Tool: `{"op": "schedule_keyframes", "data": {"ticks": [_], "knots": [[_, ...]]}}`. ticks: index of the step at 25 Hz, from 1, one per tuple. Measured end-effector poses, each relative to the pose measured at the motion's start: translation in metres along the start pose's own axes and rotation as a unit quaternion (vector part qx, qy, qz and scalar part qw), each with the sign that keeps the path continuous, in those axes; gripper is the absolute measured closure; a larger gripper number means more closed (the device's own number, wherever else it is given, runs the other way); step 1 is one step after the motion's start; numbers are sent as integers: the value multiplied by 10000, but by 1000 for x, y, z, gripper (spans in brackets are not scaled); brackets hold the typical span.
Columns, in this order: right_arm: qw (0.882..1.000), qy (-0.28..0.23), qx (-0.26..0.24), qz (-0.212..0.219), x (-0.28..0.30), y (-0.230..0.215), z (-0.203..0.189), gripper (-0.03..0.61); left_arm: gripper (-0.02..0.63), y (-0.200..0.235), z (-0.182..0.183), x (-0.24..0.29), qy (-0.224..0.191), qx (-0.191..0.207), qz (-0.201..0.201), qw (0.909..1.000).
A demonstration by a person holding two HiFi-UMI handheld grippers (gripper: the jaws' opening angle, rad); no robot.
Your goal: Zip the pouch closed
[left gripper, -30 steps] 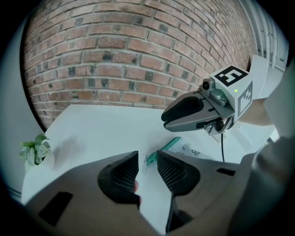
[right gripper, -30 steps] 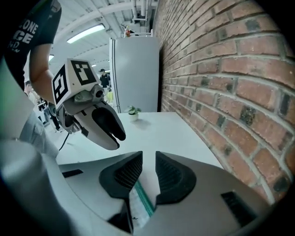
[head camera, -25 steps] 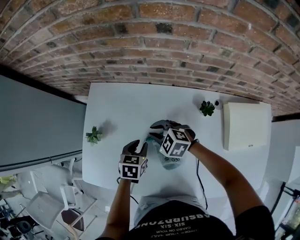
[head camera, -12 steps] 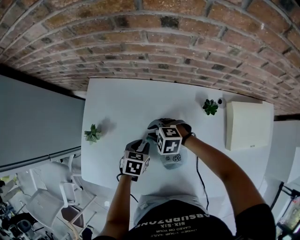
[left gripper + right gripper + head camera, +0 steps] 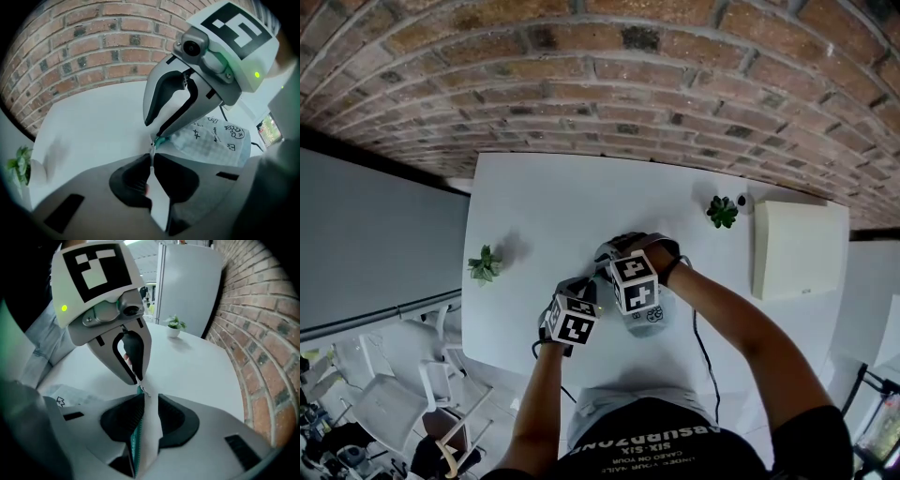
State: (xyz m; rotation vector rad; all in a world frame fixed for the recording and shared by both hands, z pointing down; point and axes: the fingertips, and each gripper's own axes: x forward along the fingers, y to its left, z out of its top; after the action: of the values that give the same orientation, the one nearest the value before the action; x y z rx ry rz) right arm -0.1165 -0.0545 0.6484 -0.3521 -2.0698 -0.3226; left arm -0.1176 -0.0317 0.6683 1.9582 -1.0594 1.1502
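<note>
A pale printed pouch point(image 5: 649, 317) lies on the white table point(image 5: 534, 206), mostly hidden under my hands in the head view. Its body point(image 5: 215, 140) shows clearly in the left gripper view. My right gripper point(image 5: 149, 397) is shut on the pouch's edge, with the teal zipper tape point(image 5: 136, 432) running between its jaws. My left gripper point(image 5: 152, 157) meets it tip to tip; its jaws are closing, with the small metal zipper pull point(image 5: 151, 151) pinched between the pads. Seen from above, the left gripper point(image 5: 586, 289) and the right gripper point(image 5: 607, 267) both point steeply down at the pouch's left end.
Two small potted plants stand on the table, one at the left point(image 5: 487, 265) and one at the back right point(image 5: 723, 211). A white box point(image 5: 800, 248) sits at the right edge. A brick wall point(image 5: 656, 84) lies beyond. A cable point(image 5: 703, 347) hangs off the near edge; chairs point(image 5: 394, 403) stand lower left.
Both grippers have sunk toward the table and rolled at the wrist. The left jaws, wide before, have come together on the zipper pull. The right gripper has kept its hold on the pouch.
</note>
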Motion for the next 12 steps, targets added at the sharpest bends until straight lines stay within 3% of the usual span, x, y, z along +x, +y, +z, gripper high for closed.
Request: {"op": "schedule_keyframes", "data": {"ticks": [5,12], "knots": [[9968,294,-716,197,5,5,3,495,584,0,0,-1,21,113,56,9999],[9913,467,-1050,648,9,5,3,503,583,-1,1,0,37,279,121,9995]]}}
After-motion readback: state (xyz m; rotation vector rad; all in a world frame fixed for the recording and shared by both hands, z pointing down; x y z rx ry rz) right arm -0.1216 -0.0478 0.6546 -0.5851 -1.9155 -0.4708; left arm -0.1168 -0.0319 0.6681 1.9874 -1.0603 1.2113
